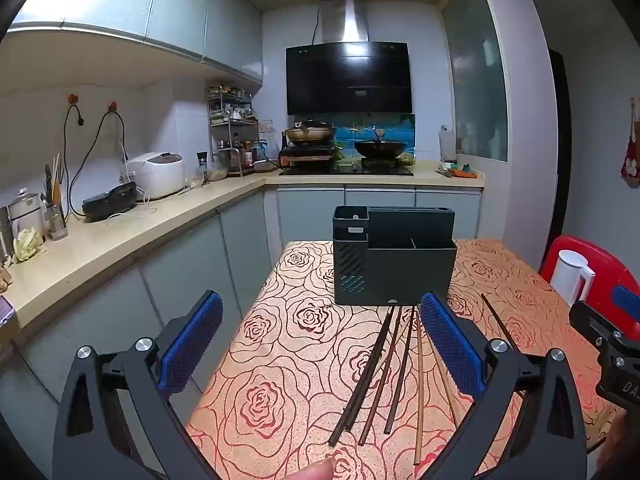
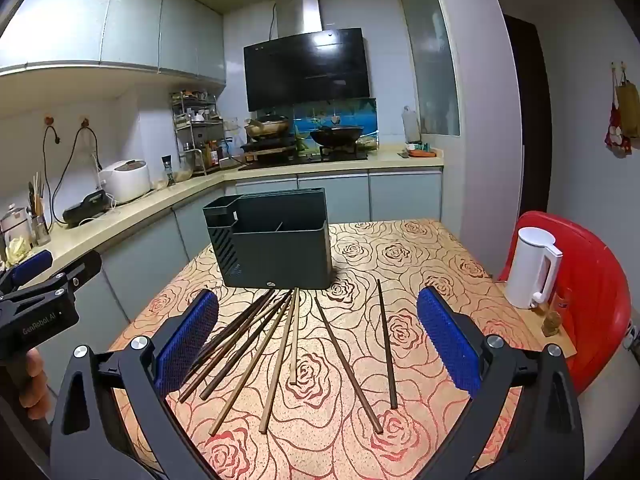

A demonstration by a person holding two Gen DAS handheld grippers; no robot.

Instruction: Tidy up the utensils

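Wooden chopsticks (image 2: 280,352) fan out at six o'clock of the dark holder (image 2: 276,240), so I hover my left gripper (image 1: 320,344) and right gripper (image 2: 318,340) over them, both spread wide and empty, ready to pick.

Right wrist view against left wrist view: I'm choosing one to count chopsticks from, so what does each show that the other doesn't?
Only the right wrist view shows every chopstick end to end, the whole kettle, and the left gripper from outside. Only the left wrist view shows the right gripper at its edge; its own finger covers some chopsticks. Both show the organizer, the table and open jaws holding nothing.
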